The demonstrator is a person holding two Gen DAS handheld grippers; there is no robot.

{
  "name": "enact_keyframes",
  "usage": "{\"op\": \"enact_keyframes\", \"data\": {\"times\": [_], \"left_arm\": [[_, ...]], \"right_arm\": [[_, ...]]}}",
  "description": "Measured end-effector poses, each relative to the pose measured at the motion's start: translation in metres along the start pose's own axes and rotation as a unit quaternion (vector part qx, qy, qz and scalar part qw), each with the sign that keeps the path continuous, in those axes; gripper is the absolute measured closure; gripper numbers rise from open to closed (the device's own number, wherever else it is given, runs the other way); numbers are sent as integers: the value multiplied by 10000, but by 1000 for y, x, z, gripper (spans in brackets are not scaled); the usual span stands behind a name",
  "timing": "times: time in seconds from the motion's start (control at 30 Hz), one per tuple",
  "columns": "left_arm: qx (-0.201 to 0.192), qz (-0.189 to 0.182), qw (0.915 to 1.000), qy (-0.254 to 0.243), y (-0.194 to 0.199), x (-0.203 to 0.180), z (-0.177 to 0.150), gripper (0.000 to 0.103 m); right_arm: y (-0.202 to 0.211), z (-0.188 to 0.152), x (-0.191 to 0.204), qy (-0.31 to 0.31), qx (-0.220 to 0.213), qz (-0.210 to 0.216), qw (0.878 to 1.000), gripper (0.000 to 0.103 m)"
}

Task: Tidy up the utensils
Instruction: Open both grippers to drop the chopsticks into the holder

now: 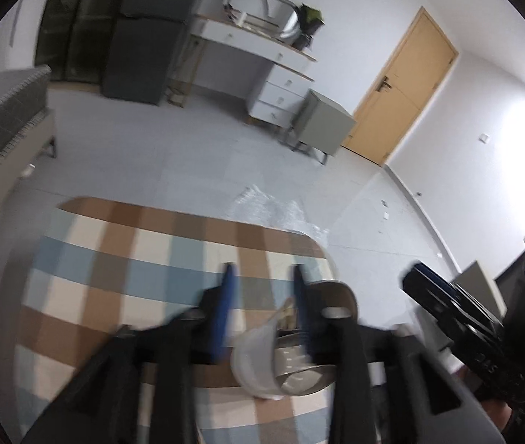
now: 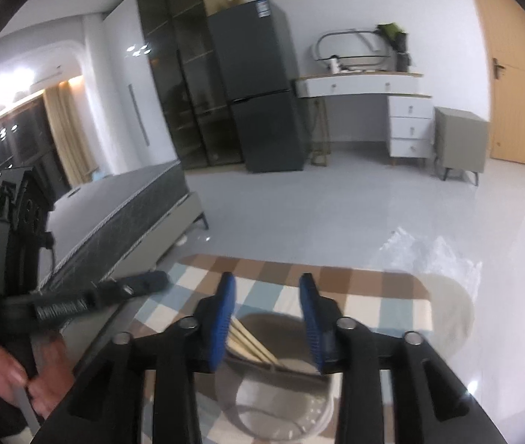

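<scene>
A round grey utensil holder [image 2: 281, 399] with a white rim stands on the checked tablecloth [image 2: 262, 288], right under my right gripper [image 2: 268, 296]. Wooden chopsticks [image 2: 251, 344] lean inside it. My right gripper is open and empty above the holder. In the left wrist view the holder [image 1: 292, 366] sits low between the fingers and to their right, with chopstick tips [image 1: 286, 310] showing. My left gripper [image 1: 262, 281] is open and empty above the cloth [image 1: 133, 266]. Each gripper shows in the other's view: the right [image 1: 458, 310], the left [image 2: 77, 299].
The table has rounded corners and its far edge [image 2: 299, 262] is close. Clear plastic wrap [image 2: 429, 259] lies on the floor beyond it. A bed [image 2: 125, 207] stands to the left, a fridge [image 2: 258, 85], desk and door at the back.
</scene>
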State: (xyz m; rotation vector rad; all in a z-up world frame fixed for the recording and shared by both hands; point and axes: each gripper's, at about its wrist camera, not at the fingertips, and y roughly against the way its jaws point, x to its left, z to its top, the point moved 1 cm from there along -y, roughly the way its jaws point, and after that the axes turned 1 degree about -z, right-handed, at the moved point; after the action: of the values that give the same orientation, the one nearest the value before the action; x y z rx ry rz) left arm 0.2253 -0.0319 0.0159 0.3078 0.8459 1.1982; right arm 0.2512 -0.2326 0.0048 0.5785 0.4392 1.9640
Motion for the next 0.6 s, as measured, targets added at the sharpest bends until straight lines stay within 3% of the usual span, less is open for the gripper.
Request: {"op": "enact_keyframes", "data": {"times": [0.03, 0.07, 0.17, 0.23, 0.6], "left_arm": [[-61, 80, 9999, -31, 7, 0, -2, 47], [-135, 165, 9997, -69, 17, 0, -4, 45], [-282, 408, 9986, -164, 46, -5, -11, 44], [-377, 582, 9974, -188, 62, -7, -15, 34], [-938, 1202, 9871, -498, 128, -5, -43, 15]], "right_arm": [[7, -3, 1, -43, -27, -3, 10000, 60], [11, -5, 2, -81, -49, -14, 10000, 60], [32, -13, 10, -227, -176, -25, 9996, 47], [47, -18, 18, -294, -309, -33, 9991, 36], [115, -42, 74, -287, -1040, -60, 9941, 0]]}}
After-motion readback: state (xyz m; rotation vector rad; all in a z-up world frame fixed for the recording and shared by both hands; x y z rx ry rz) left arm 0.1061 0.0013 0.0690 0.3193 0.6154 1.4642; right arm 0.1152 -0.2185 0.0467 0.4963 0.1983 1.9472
